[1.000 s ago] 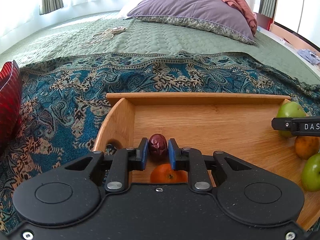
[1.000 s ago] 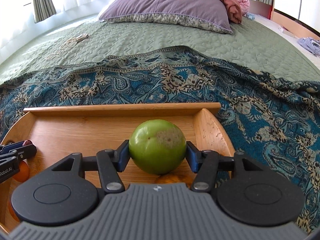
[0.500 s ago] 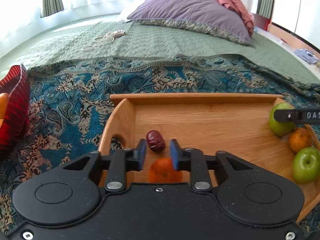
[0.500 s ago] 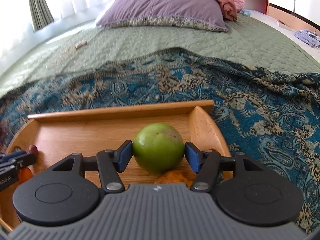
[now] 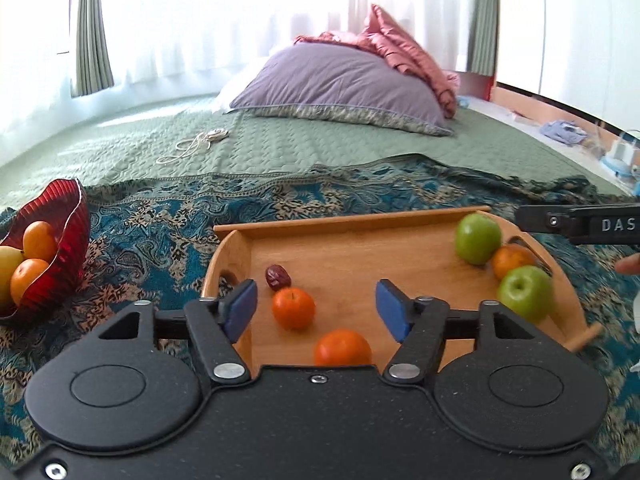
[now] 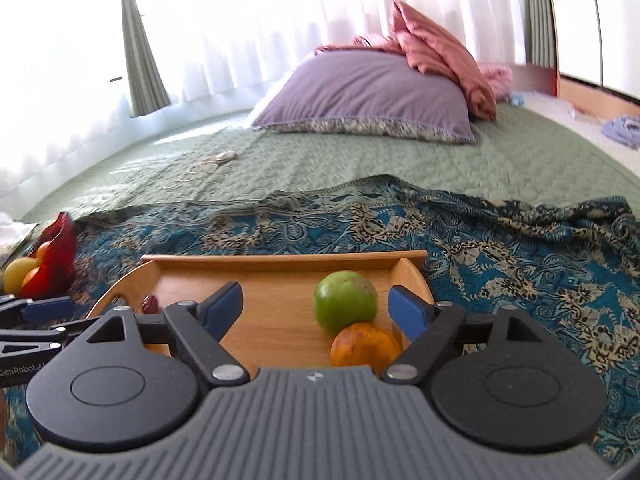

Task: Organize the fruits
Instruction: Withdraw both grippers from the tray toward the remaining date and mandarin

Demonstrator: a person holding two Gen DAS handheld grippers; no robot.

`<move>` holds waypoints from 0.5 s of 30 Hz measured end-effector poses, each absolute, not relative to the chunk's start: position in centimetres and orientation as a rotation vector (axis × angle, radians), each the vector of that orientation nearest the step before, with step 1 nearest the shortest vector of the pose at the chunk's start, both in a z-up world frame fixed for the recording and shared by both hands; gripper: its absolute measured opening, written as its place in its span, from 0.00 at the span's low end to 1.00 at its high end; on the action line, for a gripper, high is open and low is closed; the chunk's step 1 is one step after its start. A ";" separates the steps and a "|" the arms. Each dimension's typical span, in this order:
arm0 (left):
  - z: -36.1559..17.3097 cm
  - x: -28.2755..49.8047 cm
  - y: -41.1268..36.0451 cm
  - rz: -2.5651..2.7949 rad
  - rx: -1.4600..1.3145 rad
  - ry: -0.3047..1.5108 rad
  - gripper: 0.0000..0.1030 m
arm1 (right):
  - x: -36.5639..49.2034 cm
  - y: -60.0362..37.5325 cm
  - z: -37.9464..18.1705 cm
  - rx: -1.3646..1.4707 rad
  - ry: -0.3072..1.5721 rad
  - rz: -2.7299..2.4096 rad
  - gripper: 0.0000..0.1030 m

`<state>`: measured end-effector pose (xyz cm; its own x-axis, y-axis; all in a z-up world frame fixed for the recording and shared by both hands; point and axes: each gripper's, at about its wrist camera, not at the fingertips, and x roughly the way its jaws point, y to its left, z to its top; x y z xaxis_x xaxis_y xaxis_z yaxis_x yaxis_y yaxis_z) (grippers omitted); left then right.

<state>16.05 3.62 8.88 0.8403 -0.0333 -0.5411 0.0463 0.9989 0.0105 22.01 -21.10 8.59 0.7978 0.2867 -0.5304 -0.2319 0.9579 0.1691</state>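
Note:
A wooden tray [image 5: 352, 220] [image 6: 280, 258] lies on a patterned blue throw. At its left end rest a dark red date [image 5: 277, 277] and two oranges [image 5: 293, 307] [image 5: 343, 347]. Its right end holds a green apple [image 5: 478, 238] [image 6: 345, 306], an orange [image 5: 513, 260] [image 6: 365, 345] and a second green apple [image 5: 525, 292]. My left gripper [image 5: 317, 310] hangs above the left end, its jaws opening, nothing pressed between them. My right gripper [image 6: 316, 309] hangs above the right end, its jaws opening, clear of the apple below. A red bowl [image 5: 60, 248] [image 6: 60, 246] of fruit stands to the left.
The throw [image 5: 280, 200] covers the near part of a green quilted bed [image 5: 320, 144]. A purple pillow [image 5: 340, 84] and pink bedding lie at the far end. A coiled cord [image 5: 196, 144] lies on the quilt. A fingertip [image 5: 628, 266] shows at the right edge.
The left gripper let go of the date, the right let go of the green apple. Both opened wider, pulled back and rose; the red bowl and more of the tray came into view.

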 end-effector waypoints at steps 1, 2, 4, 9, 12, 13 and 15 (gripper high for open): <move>8.8 15.3 3.4 -0.043 0.030 0.565 0.68 | 21.3 -21.0 8.6 0.087 0.574 0.283 0.87; 8.6 14.5 3.2 -0.042 0.038 0.559 0.70 | 20.5 -21.0 8.5 0.080 0.564 0.289 0.87; 8.3 13.0 2.9 -0.043 0.050 0.550 0.72 | 19.0 -20.9 8.3 0.070 0.553 0.305 0.87; 7.2 10.1 2.5 -0.050 0.054 0.554 0.77 | 15.7 -20.5 7.7 -0.007 0.532 0.330 0.87; 6.6 8.9 2.3 -0.057 0.045 0.566 0.79 | 13.9 -20.3 7.4 -0.046 0.515 0.333 0.88; 6.4 8.5 2.2 -0.060 0.045 0.568 0.80 | 13.3 -20.2 7.2 -0.055 0.508 0.334 0.88; 6.0 8.0 2.1 -0.065 0.046 0.574 0.80 | 12.3 -20.2 6.9 -0.067 0.501 0.341 0.88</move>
